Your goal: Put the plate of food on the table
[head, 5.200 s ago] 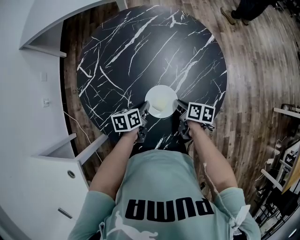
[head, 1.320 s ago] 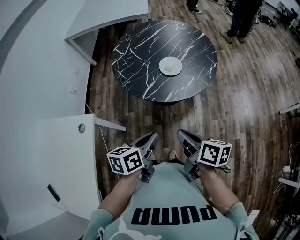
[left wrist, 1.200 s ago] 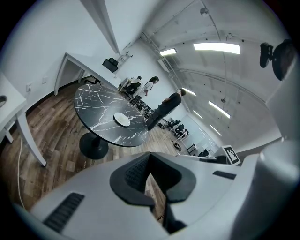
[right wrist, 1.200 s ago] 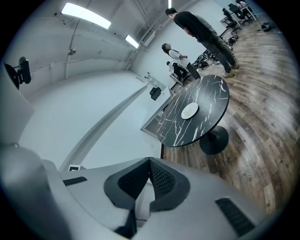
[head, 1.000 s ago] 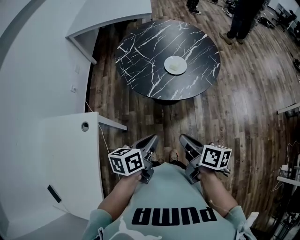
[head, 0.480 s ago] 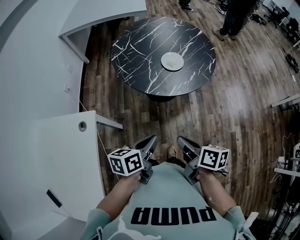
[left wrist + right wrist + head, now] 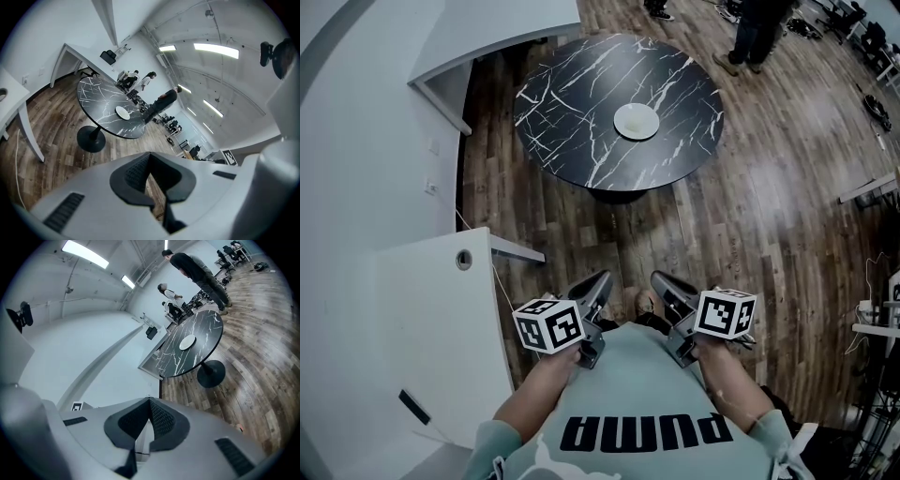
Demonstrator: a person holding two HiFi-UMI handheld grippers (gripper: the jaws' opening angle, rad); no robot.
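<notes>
The white plate of food (image 7: 637, 121) rests near the middle of the round black marble table (image 7: 572, 103), far ahead of me. Both grippers are held close to my body, well away from it. My left gripper (image 7: 602, 280) and right gripper (image 7: 660, 279) point toward the table, each with its jaws shut and nothing between them. In the left gripper view the plate (image 7: 123, 112) lies on the table (image 7: 98, 98) beyond the closed left gripper (image 7: 149, 155). The right gripper view shows the plate (image 7: 188, 342) and table (image 7: 201, 359) past the shut right gripper (image 7: 150, 402).
A white counter (image 7: 431, 319) stands at my left, and a white desk (image 7: 487, 37) is behind the table. People (image 7: 748, 33) stand beyond the table. Racks (image 7: 881, 319) line the right edge. Wooden floor (image 7: 750, 216) lies between me and the table.
Five seconds ago both grippers were at the plate on the table; now they are back at my body and the plate stands alone. Over the last second the view only drifted slightly.
</notes>
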